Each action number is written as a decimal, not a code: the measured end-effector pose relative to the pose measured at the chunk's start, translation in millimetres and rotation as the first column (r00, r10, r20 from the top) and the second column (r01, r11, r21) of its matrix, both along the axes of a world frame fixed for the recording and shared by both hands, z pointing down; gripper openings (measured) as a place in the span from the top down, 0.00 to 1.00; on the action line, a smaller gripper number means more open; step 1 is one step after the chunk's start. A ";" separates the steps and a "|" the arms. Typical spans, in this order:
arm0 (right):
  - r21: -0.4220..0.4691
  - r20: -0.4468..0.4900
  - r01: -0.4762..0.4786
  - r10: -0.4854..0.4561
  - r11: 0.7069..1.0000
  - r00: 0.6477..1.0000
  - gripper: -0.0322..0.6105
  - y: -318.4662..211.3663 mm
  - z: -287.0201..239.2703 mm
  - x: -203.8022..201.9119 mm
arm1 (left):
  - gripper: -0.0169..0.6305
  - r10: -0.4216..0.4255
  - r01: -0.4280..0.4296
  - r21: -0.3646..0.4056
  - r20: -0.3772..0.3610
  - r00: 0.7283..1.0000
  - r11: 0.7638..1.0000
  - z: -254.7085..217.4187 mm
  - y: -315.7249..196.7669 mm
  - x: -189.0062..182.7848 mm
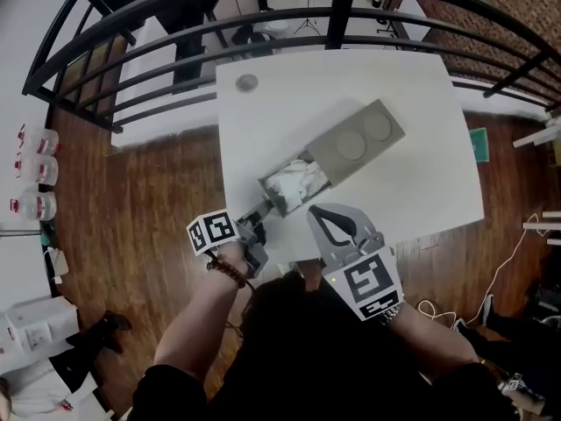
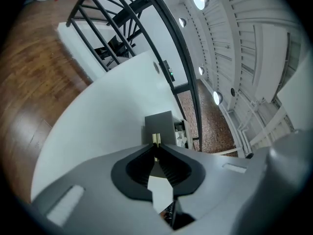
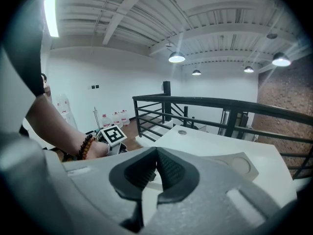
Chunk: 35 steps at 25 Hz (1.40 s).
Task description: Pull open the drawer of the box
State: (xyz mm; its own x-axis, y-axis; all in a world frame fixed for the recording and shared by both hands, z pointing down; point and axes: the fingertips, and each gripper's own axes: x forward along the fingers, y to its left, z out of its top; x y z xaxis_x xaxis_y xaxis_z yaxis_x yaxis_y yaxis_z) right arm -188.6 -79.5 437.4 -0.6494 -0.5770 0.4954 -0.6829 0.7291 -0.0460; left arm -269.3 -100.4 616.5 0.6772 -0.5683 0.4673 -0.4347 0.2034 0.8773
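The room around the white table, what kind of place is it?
Probably an upstairs loft in a workshop or studio: a black railing guards the edge of the wooden floor, and round lamps hang from a bare beamed ceiling.

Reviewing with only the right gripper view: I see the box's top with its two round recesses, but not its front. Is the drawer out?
Observer: Yes. The head view shows the drawer drawn out of the box toward the person, with white crumpled material inside.
Operator: What holds it?
Observer: The left gripper. Its own view shows the jaws closed on a small pale pull tab on the drawer's front.
Operator: And where is mine?
Observer: The right gripper hovers over the table's near edge, to the person's right of the drawer and apart from it.
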 end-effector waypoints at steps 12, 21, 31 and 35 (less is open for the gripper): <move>0.022 0.010 0.024 -0.024 0.999 1.000 0.96 25.6 -5.2 -43.9 | 0.90 -0.038 0.038 -0.009 0.020 0.999 0.999 1.9 33.0 -51.9; 0.041 0.007 0.027 -0.028 0.999 1.000 0.96 33.7 -9.4 -56.8 | 0.91 -0.027 0.027 0.001 0.021 0.999 1.000 1.8 41.4 -62.5; 0.048 -0.001 0.011 -0.011 0.999 1.000 0.96 39.6 -9.3 -61.0 | 0.90 0.024 -0.023 -0.006 0.037 0.999 1.000 6.6 43.5 -60.1; 0.051 -0.001 -0.003 0.003 0.999 1.000 0.96 42.1 -10.2 -61.9 | 0.91 0.035 -0.036 0.019 0.046 0.998 0.999 0.9 41.3 -66.0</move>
State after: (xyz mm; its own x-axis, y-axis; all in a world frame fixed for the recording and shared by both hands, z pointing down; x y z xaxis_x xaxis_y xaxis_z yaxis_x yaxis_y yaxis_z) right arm -250.5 -37.5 427.3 -0.6469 -0.6036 0.4661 -0.6852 0.7283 -0.0079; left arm -335.3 -59.2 617.4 0.6754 -0.5537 0.4870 -0.4809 0.1699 0.8602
